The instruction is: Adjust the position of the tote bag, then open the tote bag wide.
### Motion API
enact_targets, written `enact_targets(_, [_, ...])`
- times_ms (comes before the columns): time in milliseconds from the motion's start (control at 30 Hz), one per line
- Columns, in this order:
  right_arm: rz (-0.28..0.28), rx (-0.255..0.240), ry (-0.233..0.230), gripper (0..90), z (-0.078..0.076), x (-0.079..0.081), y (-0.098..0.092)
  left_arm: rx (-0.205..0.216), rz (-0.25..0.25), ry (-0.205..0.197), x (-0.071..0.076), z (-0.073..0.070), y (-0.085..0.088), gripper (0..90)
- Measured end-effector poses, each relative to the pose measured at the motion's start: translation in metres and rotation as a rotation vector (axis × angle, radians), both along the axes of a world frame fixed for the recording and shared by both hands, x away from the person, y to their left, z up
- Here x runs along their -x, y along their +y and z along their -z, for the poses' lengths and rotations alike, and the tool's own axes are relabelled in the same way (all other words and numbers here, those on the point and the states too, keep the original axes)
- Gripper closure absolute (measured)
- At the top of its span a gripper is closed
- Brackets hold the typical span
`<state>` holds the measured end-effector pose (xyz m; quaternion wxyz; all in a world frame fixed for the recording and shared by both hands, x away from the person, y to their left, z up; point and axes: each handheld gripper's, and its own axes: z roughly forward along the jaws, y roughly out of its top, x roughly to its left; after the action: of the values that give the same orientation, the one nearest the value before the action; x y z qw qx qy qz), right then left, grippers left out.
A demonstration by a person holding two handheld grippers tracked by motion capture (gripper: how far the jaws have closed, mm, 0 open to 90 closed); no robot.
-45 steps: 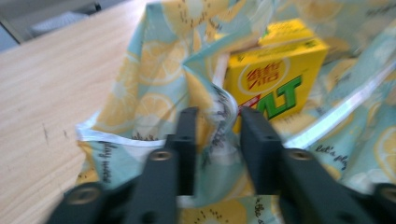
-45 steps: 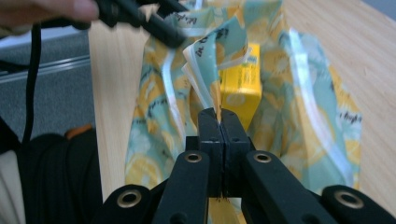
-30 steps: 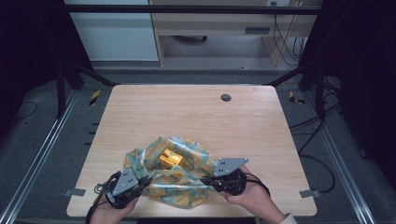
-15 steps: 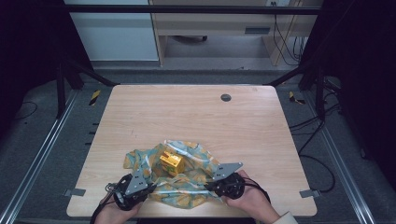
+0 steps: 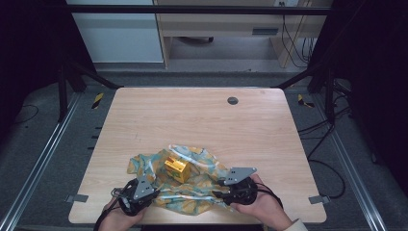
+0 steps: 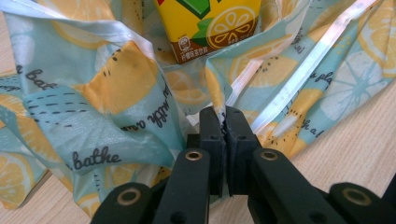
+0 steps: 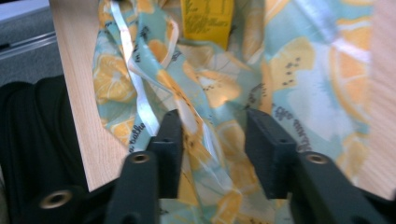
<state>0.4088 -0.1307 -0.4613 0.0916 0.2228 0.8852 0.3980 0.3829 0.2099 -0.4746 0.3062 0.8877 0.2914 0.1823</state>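
Note:
A light-blue cloth (image 5: 192,185) printed with lemon slices lies crumpled near the table's front edge. A yellow drink carton (image 5: 176,168) sits on its middle. My left gripper (image 5: 154,191) is at the cloth's left front corner. In the left gripper view it (image 6: 225,116) is shut on a fold of the cloth (image 6: 93,84), with the carton (image 6: 210,23) just beyond. My right gripper (image 5: 217,194) is at the right front side. Its jaws (image 7: 215,126) have just been opening and stand apart, with a loose fold of cloth (image 7: 299,93) lying between them, unpressed. The carton (image 7: 208,18) shows ahead.
The wooden table (image 5: 202,115) has a small round grommet (image 5: 233,100) near its far edge. Dark frame posts and cables stand around the table. The person's hands rest at the table's front edge.
Both hands have stayed near the front edge, shifting only slightly. The cloth's front folds have settled a little, and the carton has kept its place.

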Motion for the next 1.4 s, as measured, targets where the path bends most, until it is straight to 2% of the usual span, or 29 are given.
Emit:
enact_targets(167, [0.031, -0.027, -0.022, 34.6, -0.017, 0.001, -0.006, -0.014, -0.002, -0.012, 0.0, 0.001, -0.001, 88.0])
enact_targets(333, [0.022, -0.062, -0.065, 28.1, -0.044, 0.002, -0.012, -0.013, -0.008, -0.013, 0.0, 0.0, 0.0, 88.1])
enact_targets(400, [0.022, -0.075, -0.069, 27.3, -0.052, 0.001, -0.014, -0.017, -0.01, -0.017, 0.0, 0.001, 0.0, 88.0])
enact_targets(600, [0.093, -0.03, -0.106, 28.6, -0.069, -0.015, -0.007, -0.04, 0.001, -0.028, 0.001, -0.002, 0.0, 87.9])
enact_targets(633, [0.098, -0.025, -0.112, 28.4, -0.071, -0.02, -0.003, -0.028, -0.004, -0.03, 0.001, -0.001, -0.001, 88.0])
enact_targets(800, [0.098, 0.006, -0.104, 22.9, -0.075, -0.046, 0.021, -0.036, 0.005, -0.039, 0.002, -0.002, -0.002, 88.1])
enact_targets(833, [0.094, 0.014, -0.099, 22.8, -0.074, -0.05, 0.026, -0.045, 0.011, -0.039, 0.002, -0.003, -0.002, 88.1])
enact_targets(967, [0.069, 0.052, -0.086, 26.3, -0.07, -0.063, 0.044, -0.01, -0.003, -0.041, 0.003, -0.002, -0.001, 88.2])
enact_targets(1067, [0.052, 0.058, -0.081, 31.2, -0.069, -0.069, 0.051, -0.034, 0.002, -0.044, 0.001, -0.002, -0.001, 88.2])
enact_targets(1167, [0.025, 0.064, -0.059, 34.3, -0.067, -0.073, 0.055, -0.018, -0.01, -0.044, 0.0, -0.002, -0.001, 88.2])
enact_targets(1267, [-0.002, 0.058, -0.047, 35.0, -0.068, -0.071, 0.058, -0.021, -0.015, -0.048, 0.0, -0.002, -0.001, 88.2])
enact_targets(1333, [-0.021, 0.073, -0.048, 35.6, -0.07, -0.068, 0.061, -0.046, -0.003, -0.05, 0.0, -0.002, -0.001, 88.2])
enact_targets(1367, [-0.021, 0.087, -0.057, 39.6, -0.07, -0.067, 0.062, -0.044, -0.002, -0.057, 0.0, -0.003, -0.001, 88.2])
enact_targets(1400, [-0.024, 0.095, -0.061, 45.6, -0.07, -0.068, 0.063, -0.021, -0.012, -0.056, 0.0, -0.003, -0.002, 88.2])
